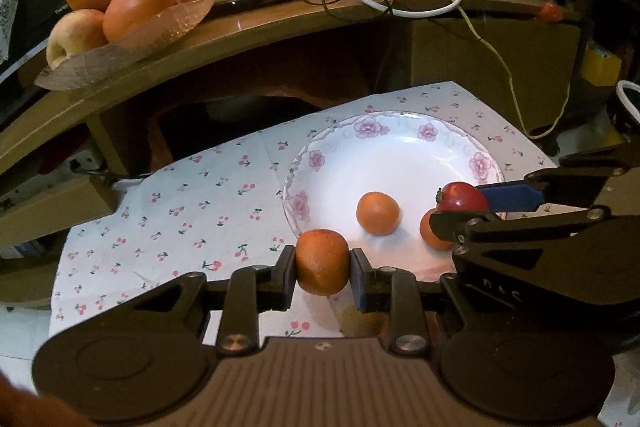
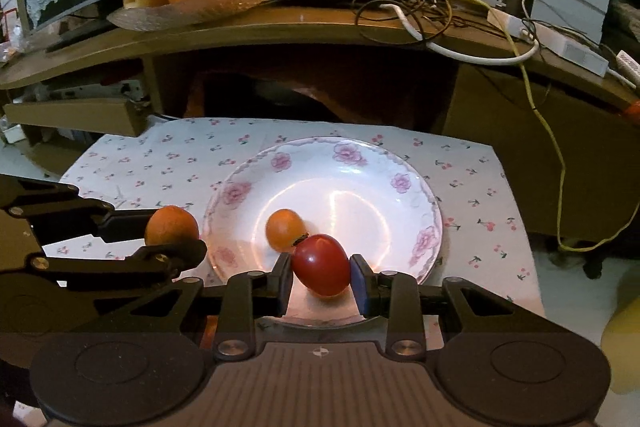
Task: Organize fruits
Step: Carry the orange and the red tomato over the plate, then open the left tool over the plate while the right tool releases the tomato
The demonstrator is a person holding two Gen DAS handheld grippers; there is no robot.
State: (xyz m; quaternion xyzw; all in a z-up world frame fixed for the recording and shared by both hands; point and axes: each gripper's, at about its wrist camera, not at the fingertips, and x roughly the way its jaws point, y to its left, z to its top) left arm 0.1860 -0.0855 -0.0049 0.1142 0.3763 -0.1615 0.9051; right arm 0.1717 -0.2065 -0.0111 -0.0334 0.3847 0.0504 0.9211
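My left gripper (image 1: 322, 263) is shut on a small orange fruit (image 1: 322, 262) at the near left rim of the white floral plate (image 1: 400, 147). It also shows in the right wrist view (image 2: 172, 227). My right gripper (image 2: 321, 277) is shut on a red tomato (image 2: 321, 265) over the plate's near part (image 2: 360, 187). The tomato also shows in the left wrist view (image 1: 462, 197). One small orange (image 1: 377, 213) lies loose in the plate, and another orange (image 1: 434, 231) sits partly hidden behind the right gripper's finger. In the right wrist view one orange (image 2: 284, 229) lies behind the tomato.
The plate rests on a cherry-print cloth (image 1: 180, 211). Behind it, a brown curved shelf (image 2: 320, 23) carries a glass dish (image 2: 192, 7) of large oranges and apples, a tangle of cables (image 2: 420, 3) and white power adapters (image 2: 576, 51). A yellow-green cable (image 2: 560, 163) hangs down at right.
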